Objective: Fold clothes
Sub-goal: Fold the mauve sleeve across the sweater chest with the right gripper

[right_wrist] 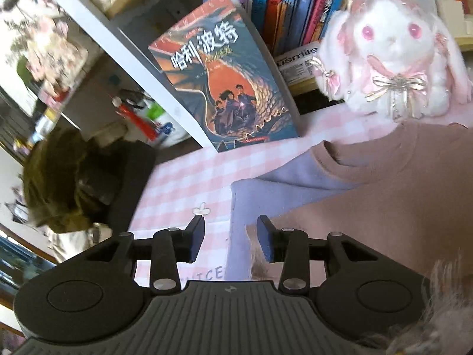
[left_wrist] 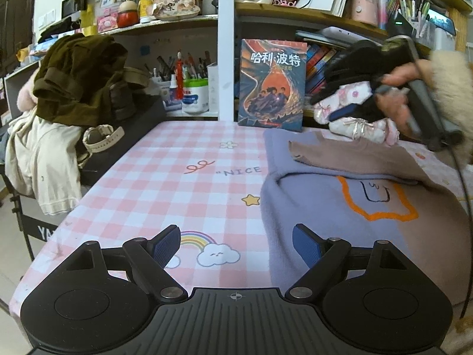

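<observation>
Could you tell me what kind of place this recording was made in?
Probably a home study or bedroom desk: crowded wooden bookshelves behind, a pink checked cartoon tablecloth, a white plush rabbit, and a lilac-and-beige sweater lying on the cloth.

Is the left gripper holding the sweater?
No, the left gripper is open with nothing between its fingers, beside the sweater.

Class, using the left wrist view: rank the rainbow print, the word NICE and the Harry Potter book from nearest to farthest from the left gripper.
From the left gripper:
1. Rainbow print, on the tablecloth between the fingers.
2. NICE lettering, mid-table ahead.
3. Harry Potter book, upright at the table's back edge.
</observation>
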A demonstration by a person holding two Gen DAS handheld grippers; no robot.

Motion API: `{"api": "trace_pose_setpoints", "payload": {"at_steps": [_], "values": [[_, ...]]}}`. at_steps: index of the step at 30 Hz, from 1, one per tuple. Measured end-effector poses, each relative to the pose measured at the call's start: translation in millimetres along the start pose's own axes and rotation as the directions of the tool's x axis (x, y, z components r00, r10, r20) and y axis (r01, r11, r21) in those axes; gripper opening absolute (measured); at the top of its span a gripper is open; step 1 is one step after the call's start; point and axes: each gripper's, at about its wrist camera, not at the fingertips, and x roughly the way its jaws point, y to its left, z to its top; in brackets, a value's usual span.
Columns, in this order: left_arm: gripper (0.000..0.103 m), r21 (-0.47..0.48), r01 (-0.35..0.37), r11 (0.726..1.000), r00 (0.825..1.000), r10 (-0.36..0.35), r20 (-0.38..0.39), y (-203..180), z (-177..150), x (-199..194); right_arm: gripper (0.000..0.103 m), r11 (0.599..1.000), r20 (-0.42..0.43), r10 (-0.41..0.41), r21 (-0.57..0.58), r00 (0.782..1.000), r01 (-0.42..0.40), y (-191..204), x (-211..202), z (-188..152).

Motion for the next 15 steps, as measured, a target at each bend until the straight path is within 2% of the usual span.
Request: {"api": "trace_pose_setpoints", "payload": {"at_steps": [3, 7, 12, 15], "values": [[0.085, -0.015, 0.027, 1.000, 0.999, -0.028, -0.019, 0, 0, 7, 0.037, 1.000, 0.007, -0.031, 0.002, 0.999, 0.031, -12, -26, -6], [0.085, -0.057, 0.068, 0.996, 0.996, -0.071, -0.051, 0, 0, 18, 0.037, 0.991, 0.009, -0.134, -0.025, 0.991, 0.134, -38, -66, -31], [0.085, -0.070, 0.108, 0.992, 0.991, -0.113, -0.071, -10, 1, 26, 0.037, 0.953, -0.001, -0.295, -0.068, 0.955, 0.294, -77, -118, -80], [0.085, -0.054, 0.130, 0.990, 0.988, -0.134, -0.082, -20, 0, 25, 0.040, 0.927, 0.011, -0.365, -0.082, 0.931, 0.365, -98, -152, -113]]}}
